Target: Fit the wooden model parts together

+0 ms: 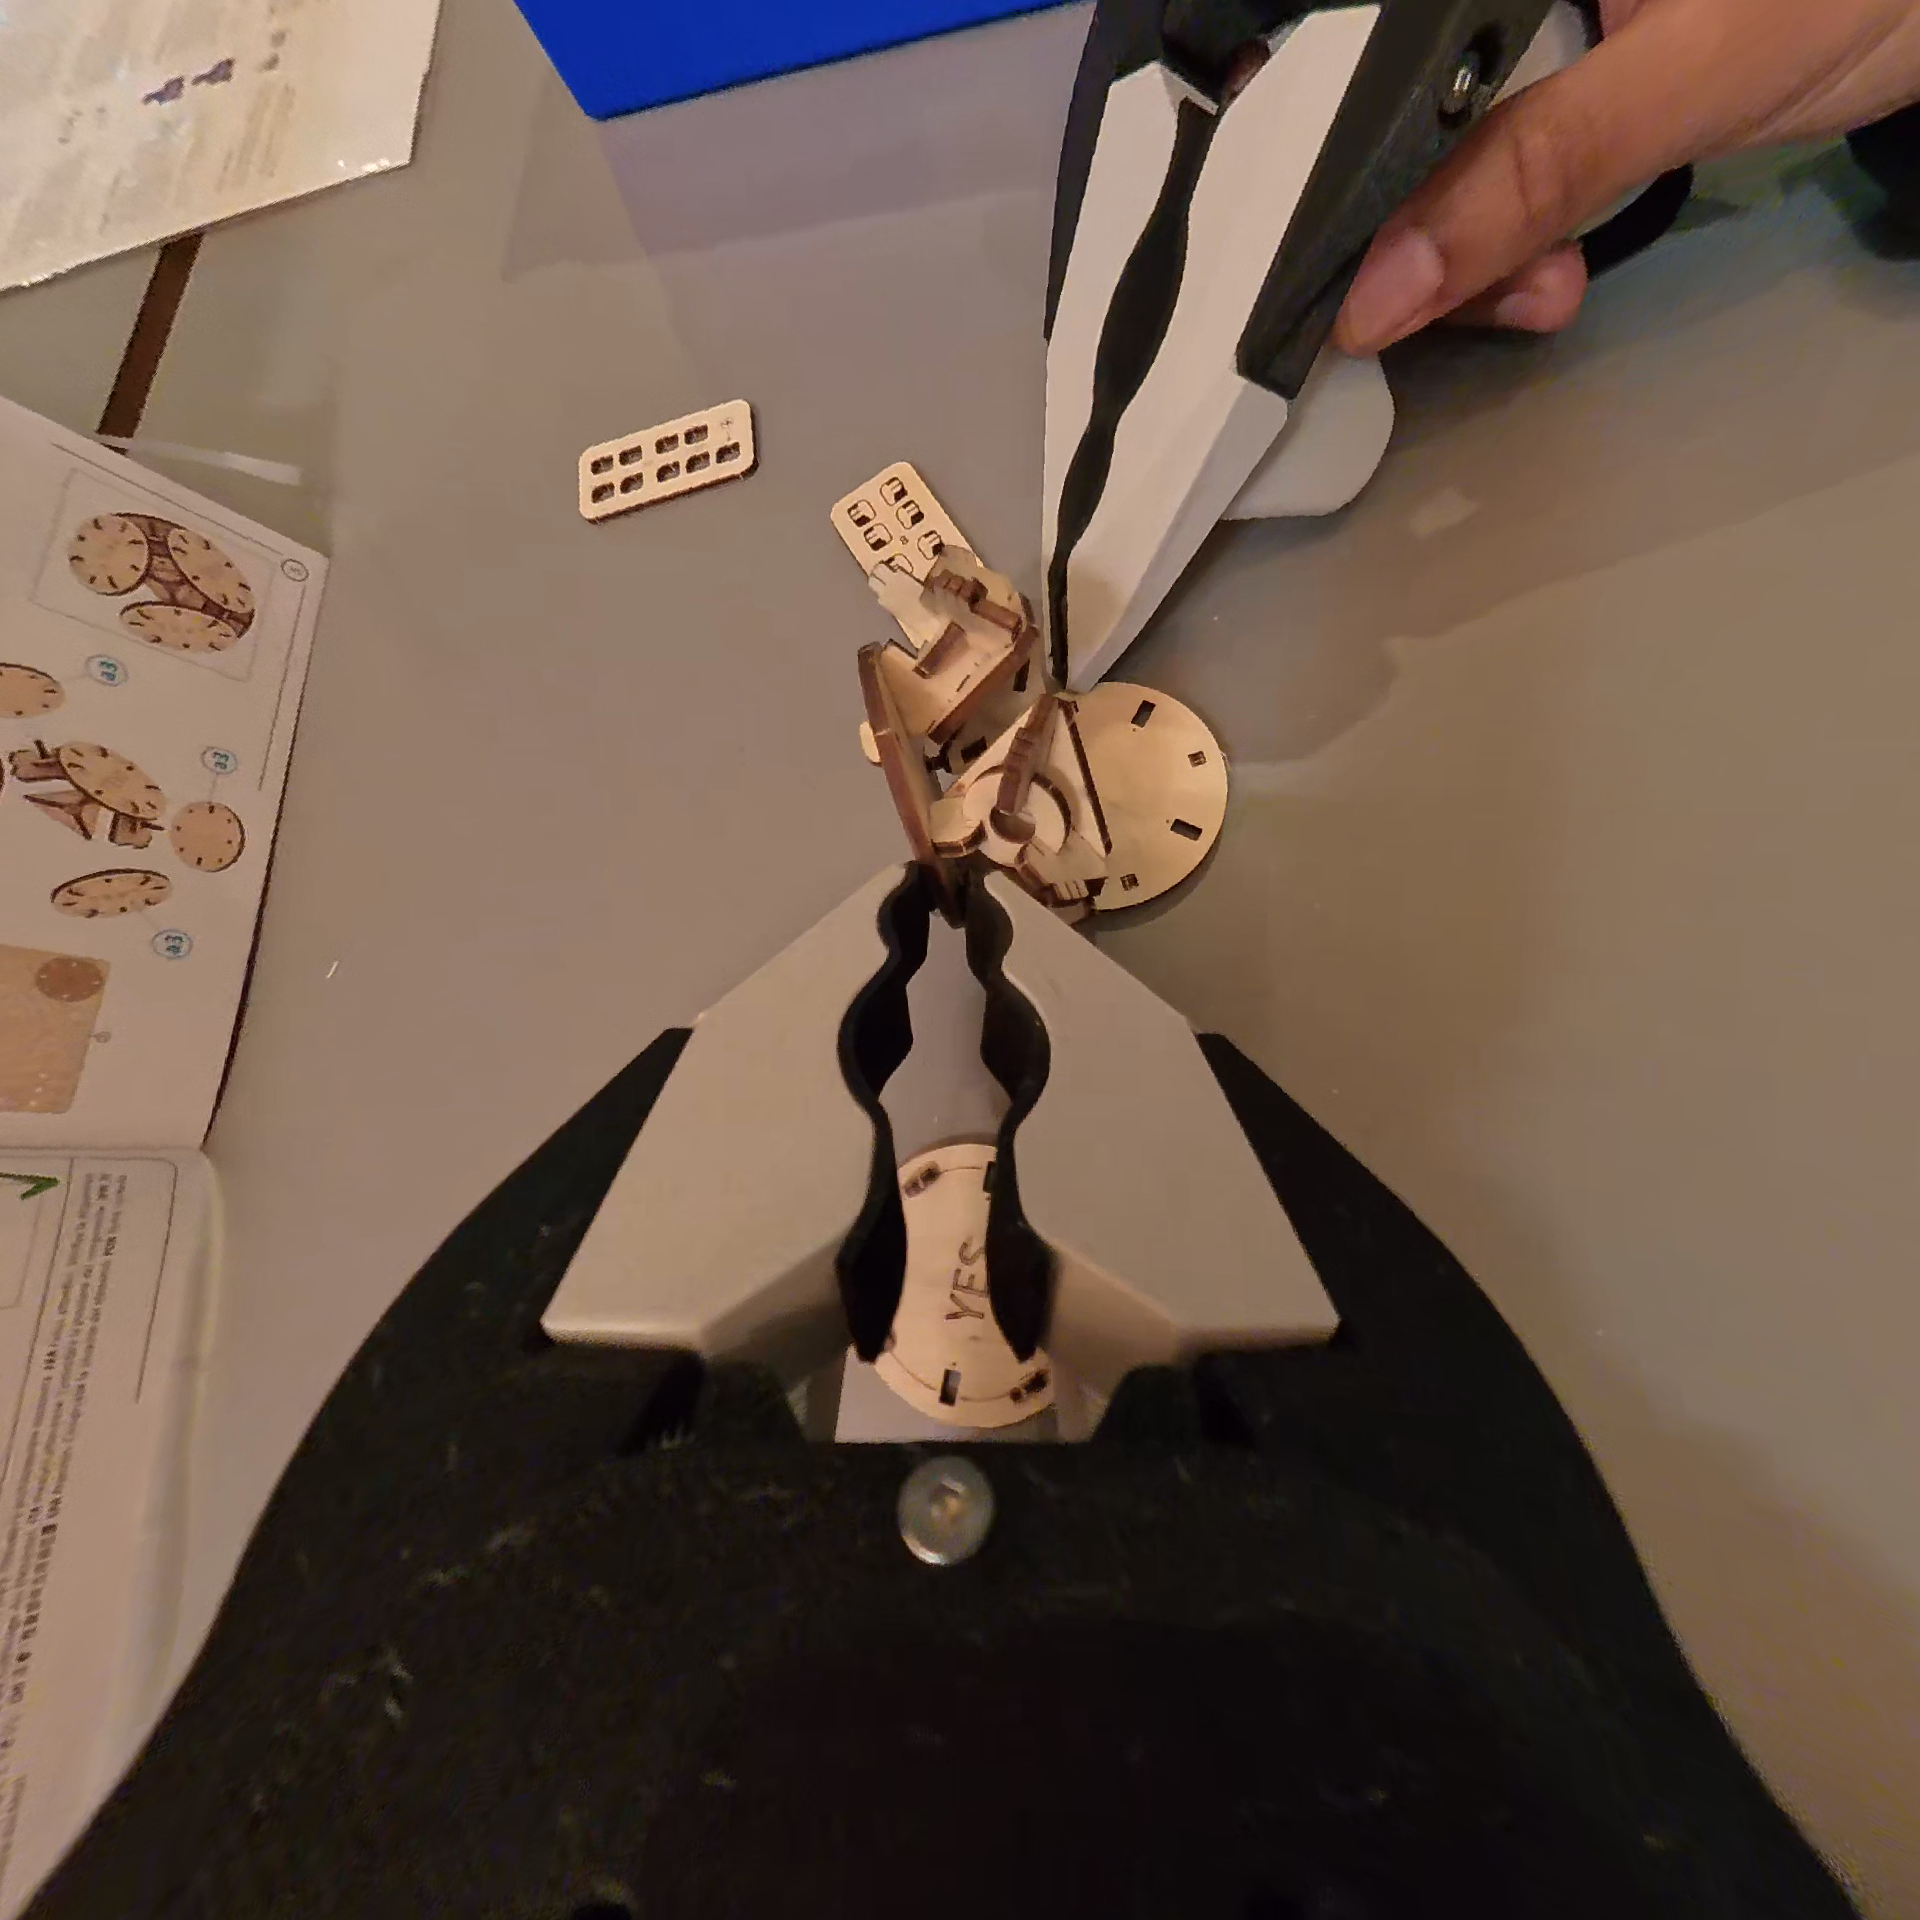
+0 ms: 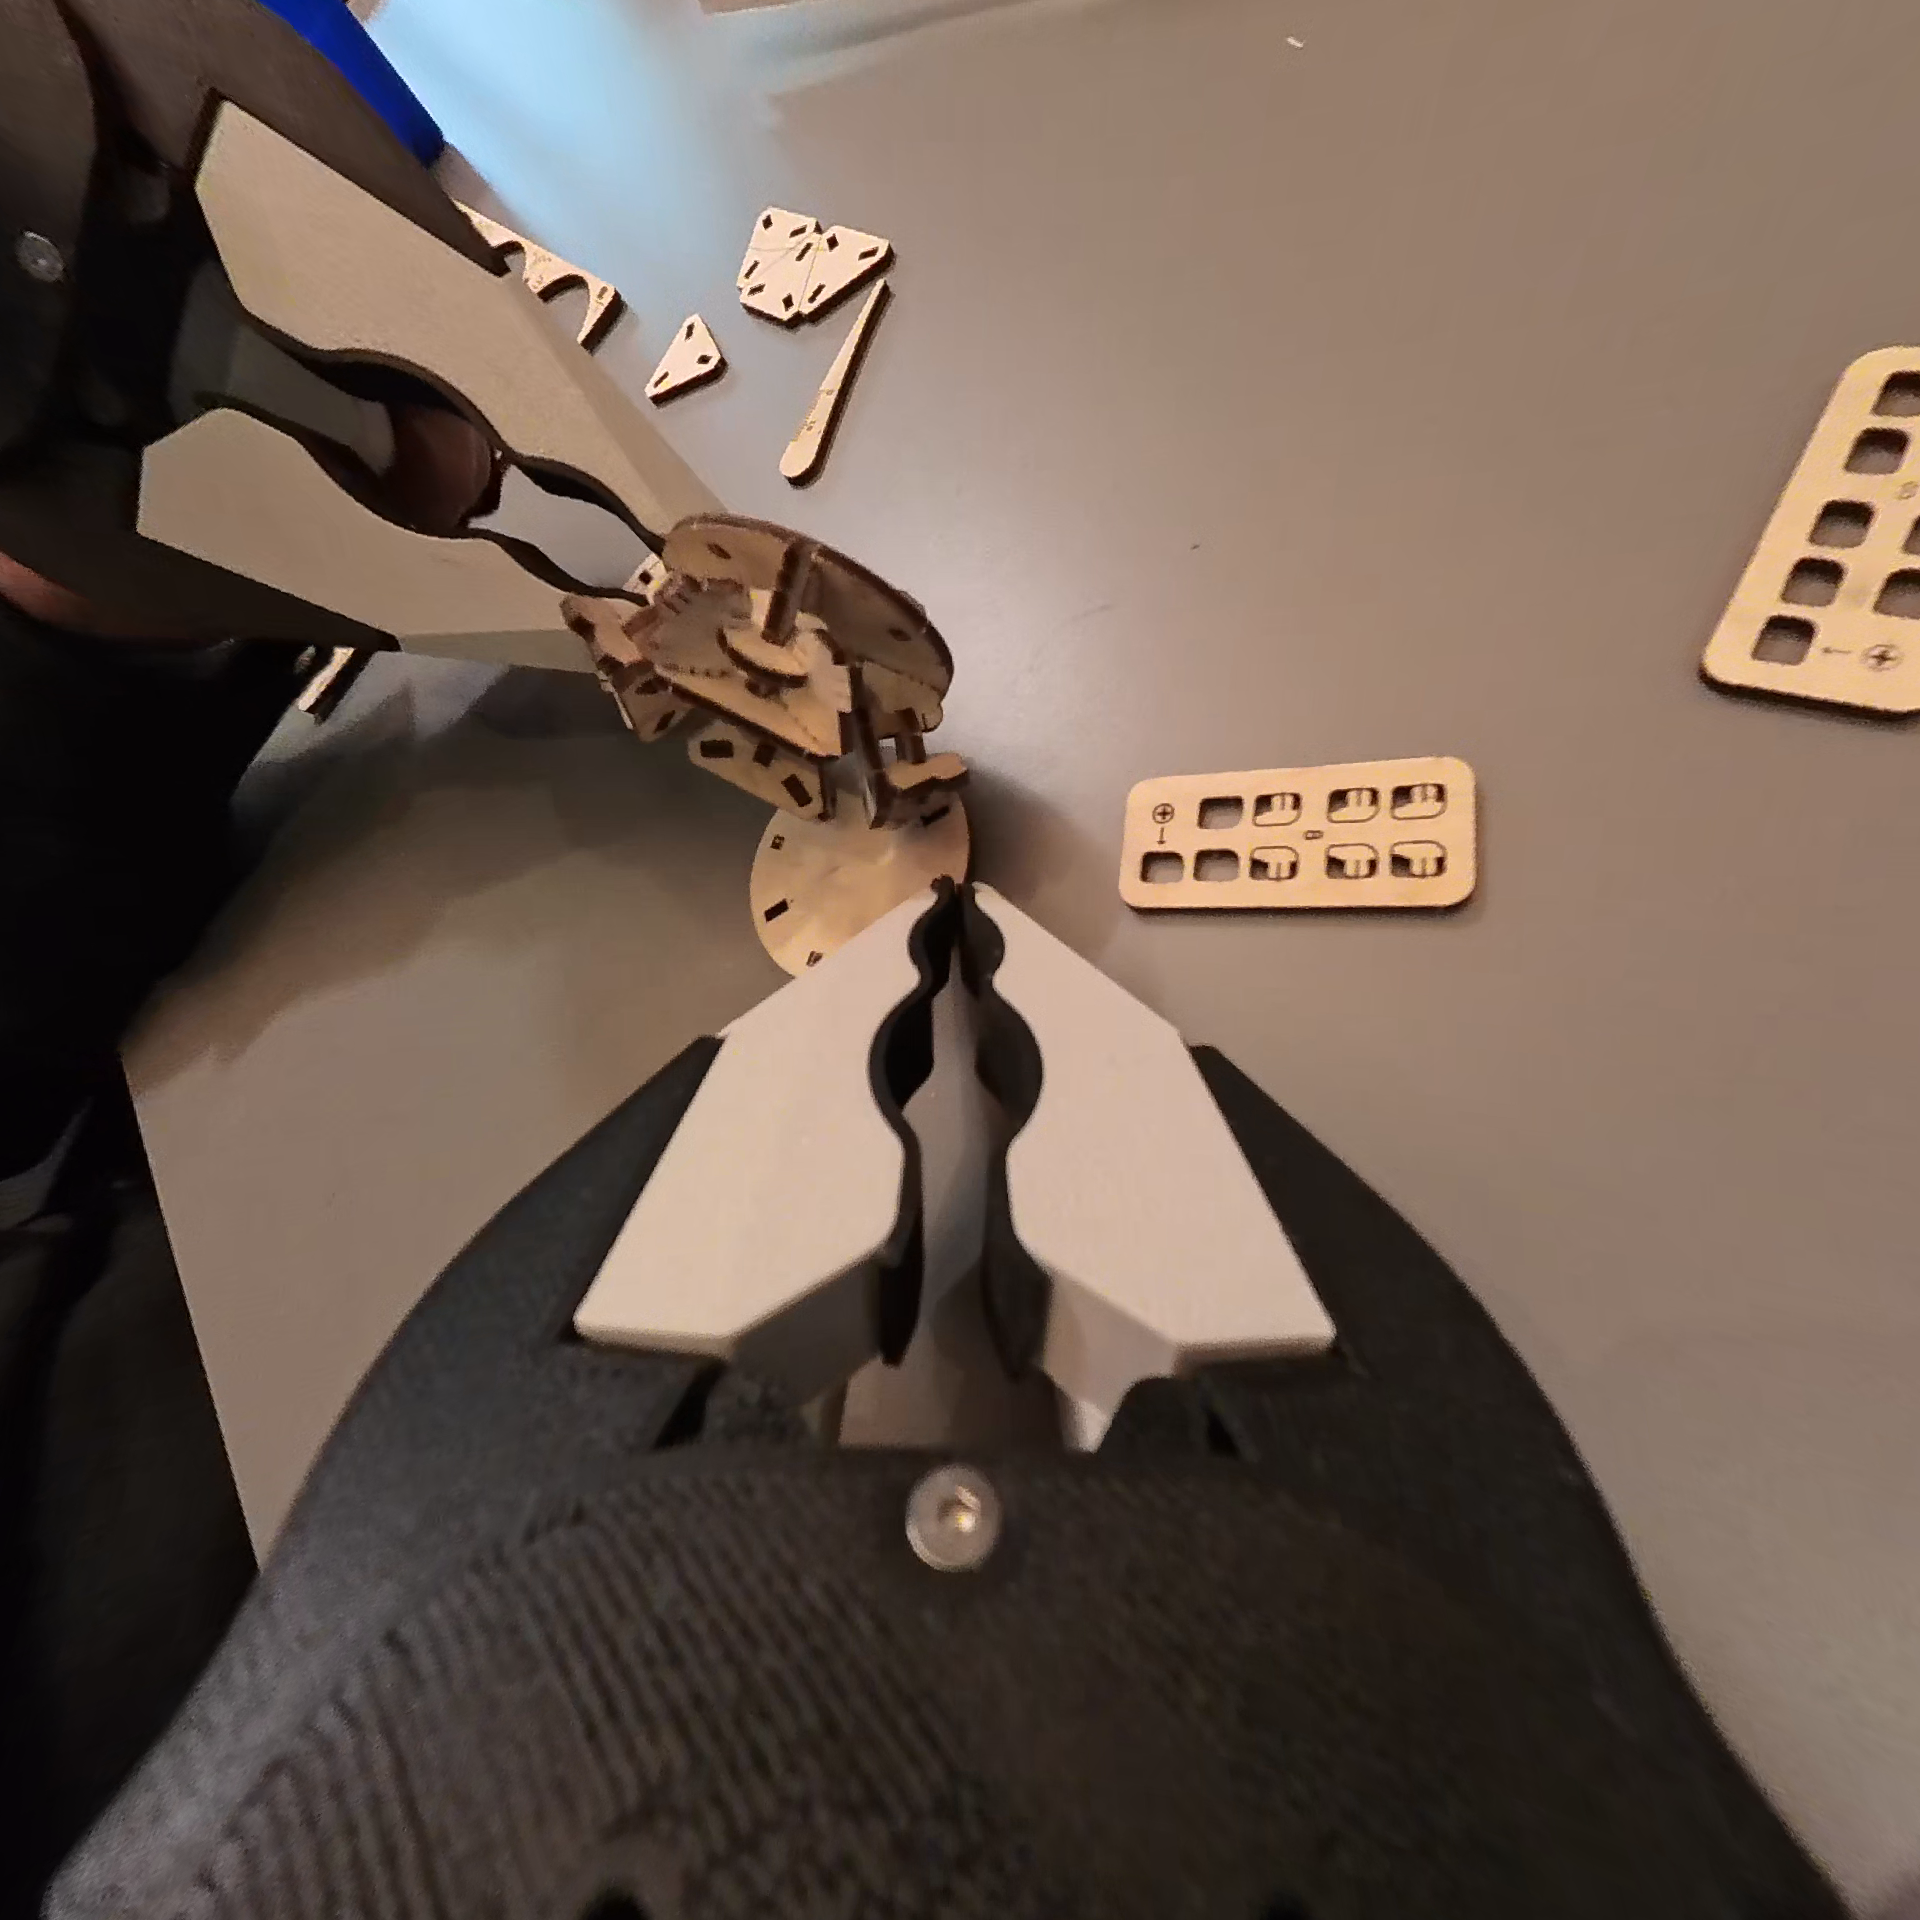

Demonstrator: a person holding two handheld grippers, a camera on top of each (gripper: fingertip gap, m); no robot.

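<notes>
My left gripper [image 1: 940,894] is shut on the rim of a brown-edged disc that is part of a tilted wooden model assembly [image 1: 956,717]. The right wrist view shows the same grasp, with the left gripper [image 2: 634,582] at the upper left and the assembly [image 2: 769,644] held off the table. The assembly's lower end meets a round wooden disc [image 2: 831,883] lying flat on the grey table [image 2: 1351,312]. My right gripper [image 2: 951,891] is shut, with its tips at that disc's rim. In the left wrist view the right gripper [image 1: 1060,665] comes down from the top right onto the disc [image 1: 1153,790].
Two small wooden cards with cut-outs [image 2: 1299,831] [image 2: 1829,551] lie to the right, and several loose wooden pieces [image 2: 810,260] lie farther back. An open instruction booklet [image 1: 125,727] and a paper sheet [image 1: 187,104] lie at the left. A blue box [image 1: 779,42] stands behind. Another disc [image 1: 961,1299] lies under my left gripper.
</notes>
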